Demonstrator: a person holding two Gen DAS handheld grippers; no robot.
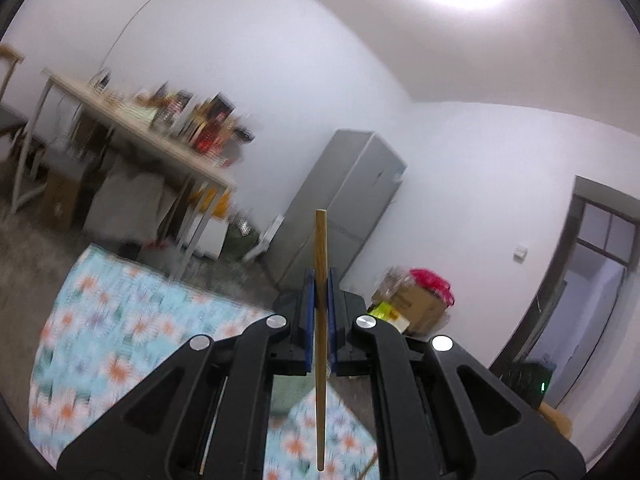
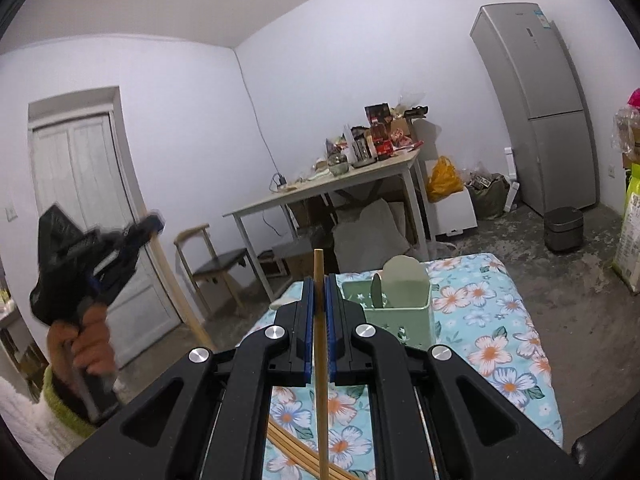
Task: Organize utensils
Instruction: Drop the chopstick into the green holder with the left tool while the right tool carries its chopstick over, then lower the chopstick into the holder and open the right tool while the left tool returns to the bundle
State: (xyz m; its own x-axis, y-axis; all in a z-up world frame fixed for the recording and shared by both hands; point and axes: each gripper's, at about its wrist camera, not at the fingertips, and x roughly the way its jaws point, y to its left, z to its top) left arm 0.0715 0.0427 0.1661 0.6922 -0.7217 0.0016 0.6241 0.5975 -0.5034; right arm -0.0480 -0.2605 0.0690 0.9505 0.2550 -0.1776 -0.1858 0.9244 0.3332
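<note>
Floral tablecloth (image 2: pixel 500 320); slim wooden chopstick (image 2: pixel 320 360)

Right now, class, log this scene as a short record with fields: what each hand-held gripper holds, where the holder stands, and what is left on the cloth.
left hand-held gripper: shut on a wooden chopstick
right hand-held gripper: shut on another chopstick
green utensil holder: upright on the floral cloth, ahead of the right gripper
loose chopsticks: lying on the cloth below it

Wrist views, level, shared fridge (image 1: pixel 344 208) (grey)
</note>
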